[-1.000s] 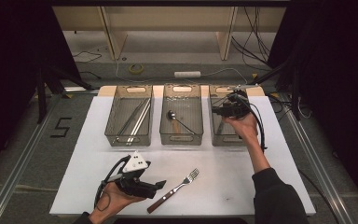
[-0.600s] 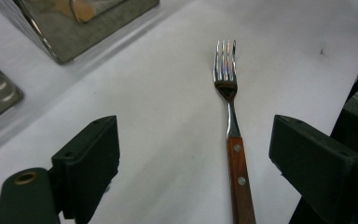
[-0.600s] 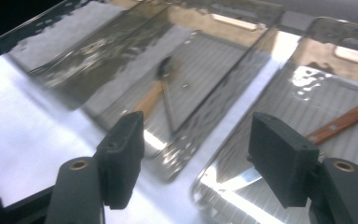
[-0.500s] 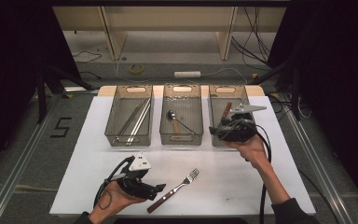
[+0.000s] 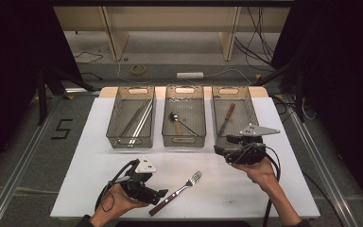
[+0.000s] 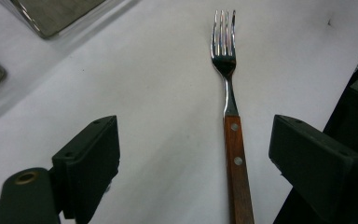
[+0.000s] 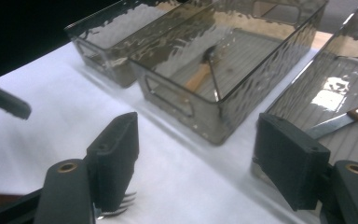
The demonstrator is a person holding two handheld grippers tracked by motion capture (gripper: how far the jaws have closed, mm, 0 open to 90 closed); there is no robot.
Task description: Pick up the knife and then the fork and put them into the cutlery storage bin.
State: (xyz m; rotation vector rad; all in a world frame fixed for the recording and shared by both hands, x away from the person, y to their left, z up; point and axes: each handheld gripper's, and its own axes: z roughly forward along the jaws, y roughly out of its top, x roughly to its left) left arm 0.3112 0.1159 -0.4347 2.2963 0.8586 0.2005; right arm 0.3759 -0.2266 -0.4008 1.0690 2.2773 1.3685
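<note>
Between wide left gripper (image 6: 193,158) jaws, fork (image 6: 228,84), untouched.

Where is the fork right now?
The fork lies on the white table near the front edge in the high view, beside the left claw, tines toward the bins.

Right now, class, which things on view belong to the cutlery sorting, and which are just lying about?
Belongs:
fork
left gripper
right gripper
three bins
knife
spoon

Lying about:
tape roll
floor cables
white bar
</note>
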